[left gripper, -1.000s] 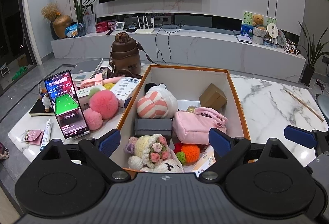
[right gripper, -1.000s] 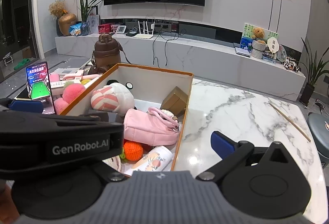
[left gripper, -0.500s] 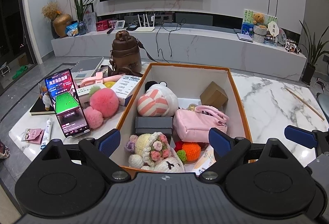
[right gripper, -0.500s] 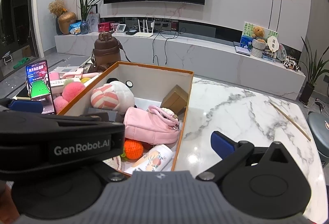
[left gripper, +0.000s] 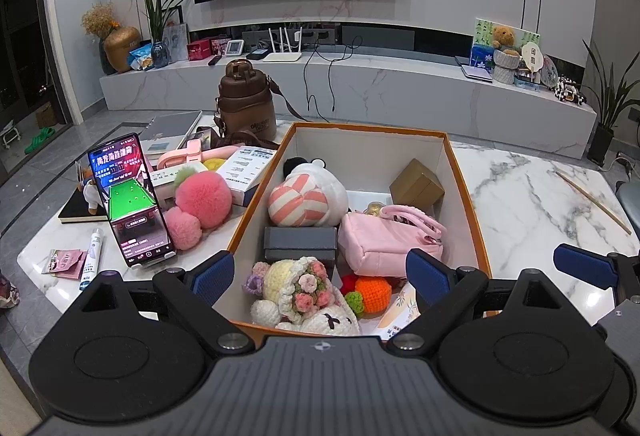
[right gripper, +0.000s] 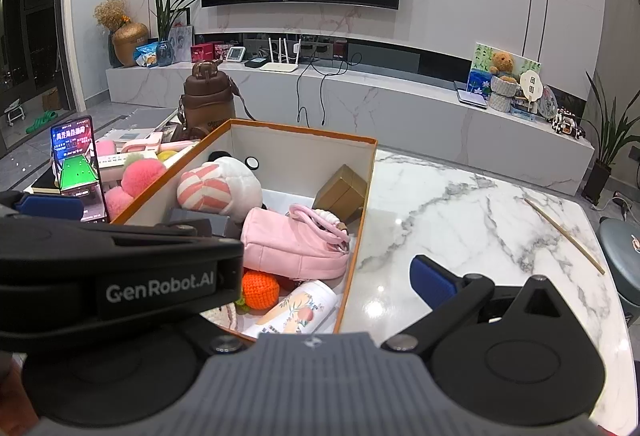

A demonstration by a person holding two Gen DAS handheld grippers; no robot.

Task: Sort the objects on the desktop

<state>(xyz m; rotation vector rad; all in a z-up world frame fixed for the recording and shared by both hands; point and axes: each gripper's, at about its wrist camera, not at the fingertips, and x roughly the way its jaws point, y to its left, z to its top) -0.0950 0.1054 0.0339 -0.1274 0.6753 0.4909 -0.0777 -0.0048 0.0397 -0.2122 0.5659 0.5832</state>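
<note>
An orange-rimmed cardboard box (left gripper: pixel 368 127) stands on the marble table. It holds a striped plush (left gripper: pixel 300 203), a grey case (left gripper: pixel 300 242), a pink bag (left gripper: pixel 380 240), a small brown carton (left gripper: pixel 416 187), a crochet bouquet (left gripper: pixel 296 284) and an orange crochet piece (left gripper: pixel 372 292). My left gripper (left gripper: pixel 320 272) hangs open over the box's near end, empty. My right gripper (right gripper: pixel 320 276) is open beside it at the box's right wall (right gripper: pixel 360 220). Its left finger is hidden behind the left gripper's black body.
Left of the box lie pink pompoms (left gripper: pixel 202 199), a propped lit phone (left gripper: pixel 128 199), a white carton (left gripper: pixel 248 167), a brown bottle (left gripper: pixel 246 107), a tube (left gripper: pixel 91 256) and books. A thin stick (right gripper: pixel 564 232) lies on the bare marble right of the box.
Both views drift only slightly. Nothing in the box or on the table has moved, and both grippers stay open.
</note>
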